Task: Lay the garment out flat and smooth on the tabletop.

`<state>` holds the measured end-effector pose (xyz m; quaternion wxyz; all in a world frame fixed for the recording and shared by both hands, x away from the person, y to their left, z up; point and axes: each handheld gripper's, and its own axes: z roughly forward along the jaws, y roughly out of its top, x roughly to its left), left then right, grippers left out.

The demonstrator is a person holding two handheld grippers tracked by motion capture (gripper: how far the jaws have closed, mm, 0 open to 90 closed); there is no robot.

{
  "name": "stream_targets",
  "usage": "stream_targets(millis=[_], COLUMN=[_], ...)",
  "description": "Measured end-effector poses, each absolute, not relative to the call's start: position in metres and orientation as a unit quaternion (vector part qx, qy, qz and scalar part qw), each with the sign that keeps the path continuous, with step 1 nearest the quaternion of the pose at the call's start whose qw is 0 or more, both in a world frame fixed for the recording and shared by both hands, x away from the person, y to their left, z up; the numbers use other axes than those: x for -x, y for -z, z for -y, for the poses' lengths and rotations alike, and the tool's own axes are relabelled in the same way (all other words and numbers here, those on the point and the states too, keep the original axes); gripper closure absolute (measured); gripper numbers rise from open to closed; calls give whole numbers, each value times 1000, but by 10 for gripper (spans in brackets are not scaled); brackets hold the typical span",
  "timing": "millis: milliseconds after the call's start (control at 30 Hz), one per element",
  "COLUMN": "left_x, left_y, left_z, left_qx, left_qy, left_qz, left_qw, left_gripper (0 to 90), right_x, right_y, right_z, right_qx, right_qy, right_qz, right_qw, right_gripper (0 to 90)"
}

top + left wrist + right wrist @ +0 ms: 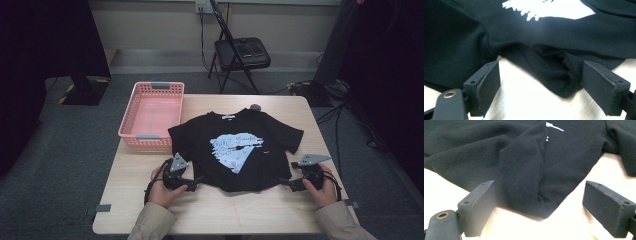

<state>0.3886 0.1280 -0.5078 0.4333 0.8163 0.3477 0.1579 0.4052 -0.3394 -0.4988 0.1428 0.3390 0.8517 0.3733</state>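
Behind the black T-shirt (240, 150), a pink basket (150, 117) and folding chair (240, 52).

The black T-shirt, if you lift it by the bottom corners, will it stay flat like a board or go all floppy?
Probably floppy: the black T-shirt is soft cloth, and its hem already bunches into folds between the open left gripper and right gripper. It likely sags in the middle, and looks light enough to slide on the smooth table.

Grey carpeted floor (60, 145), pale wall (280, 22), black folding chair (239, 52), light wooden table (250, 210), dim room
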Motion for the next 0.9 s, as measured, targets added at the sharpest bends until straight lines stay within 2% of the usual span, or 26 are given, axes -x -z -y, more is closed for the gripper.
stream_targets(millis=[233, 800, 900], left_x=[-388, -387, -387], left_y=[511, 511, 511], left_z=[-129, -128, -128], left_qx=[-827, -827, -827], left_qy=[-166, -167, -166], left_qz=[-328, -328, -329], left_qw=[426, 425, 425], left_gripper=[151, 147, 146], right_x=[-405, -405, -403], right_y=[499, 497, 490], right_z=[339, 338, 334], right_qx=[-339, -348, -334], right_qy=[-373, -368, -358], right_qz=[-852, -850, -857], right_qw=[143, 147, 161], right_gripper=[111, 111, 122])
